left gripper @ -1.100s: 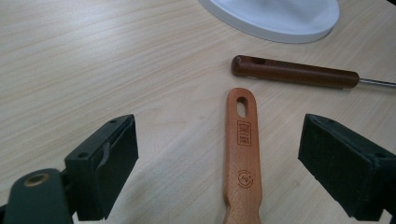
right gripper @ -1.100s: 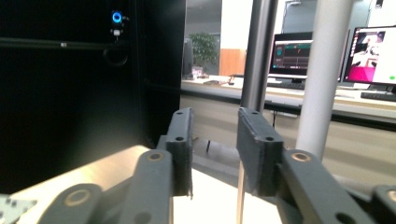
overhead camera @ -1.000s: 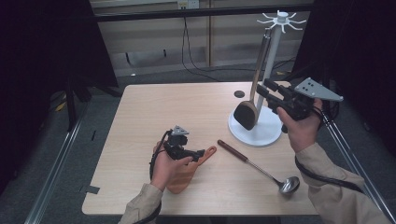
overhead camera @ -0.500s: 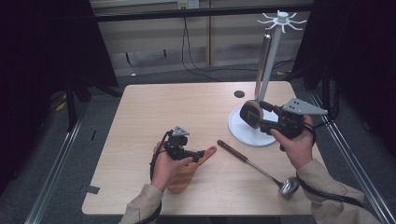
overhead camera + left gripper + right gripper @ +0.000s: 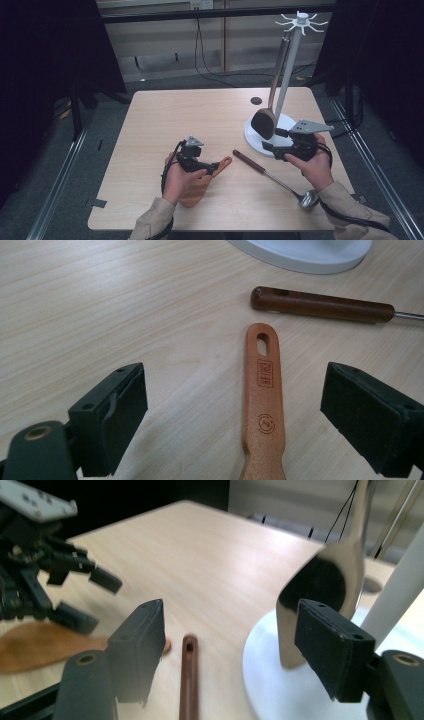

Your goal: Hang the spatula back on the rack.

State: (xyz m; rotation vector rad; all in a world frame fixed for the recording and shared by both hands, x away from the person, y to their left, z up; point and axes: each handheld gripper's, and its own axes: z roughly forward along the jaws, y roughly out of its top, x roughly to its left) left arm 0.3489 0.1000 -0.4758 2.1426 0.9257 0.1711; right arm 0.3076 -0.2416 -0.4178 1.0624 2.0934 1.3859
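An orange-brown wooden spatula [image 5: 200, 187] lies on the table under the person's left hand. Its handle [image 5: 262, 390] runs between the wide-apart jaws of my left gripper [image 5: 235, 385], and neither pad touches it. A ladle [image 5: 272, 175] with a brown handle [image 5: 189, 680] lies to the right. My right gripper [image 5: 271, 145] hangs low over the white stand base [image 5: 257, 137]. Its jaws have just been opening and hold nothing; the ladle handle lies on the table ahead of their gap. A dark spoon [image 5: 265, 122] hangs from the stand's hook ring [image 5: 301, 20].
The stand's white pole [image 5: 290, 65] rises at the table's right rear, with a small dark disc [image 5: 256, 100] on the tabletop behind it. Bare wood [image 5: 190, 115] covers the left and middle. In the right gripper view, the left gripper [image 5: 45, 570] shows at far left.
The right gripper has come down from beside the hanging spoon to just above the table by the stand base, and its jaws have spread wider. The left hand has stayed put.
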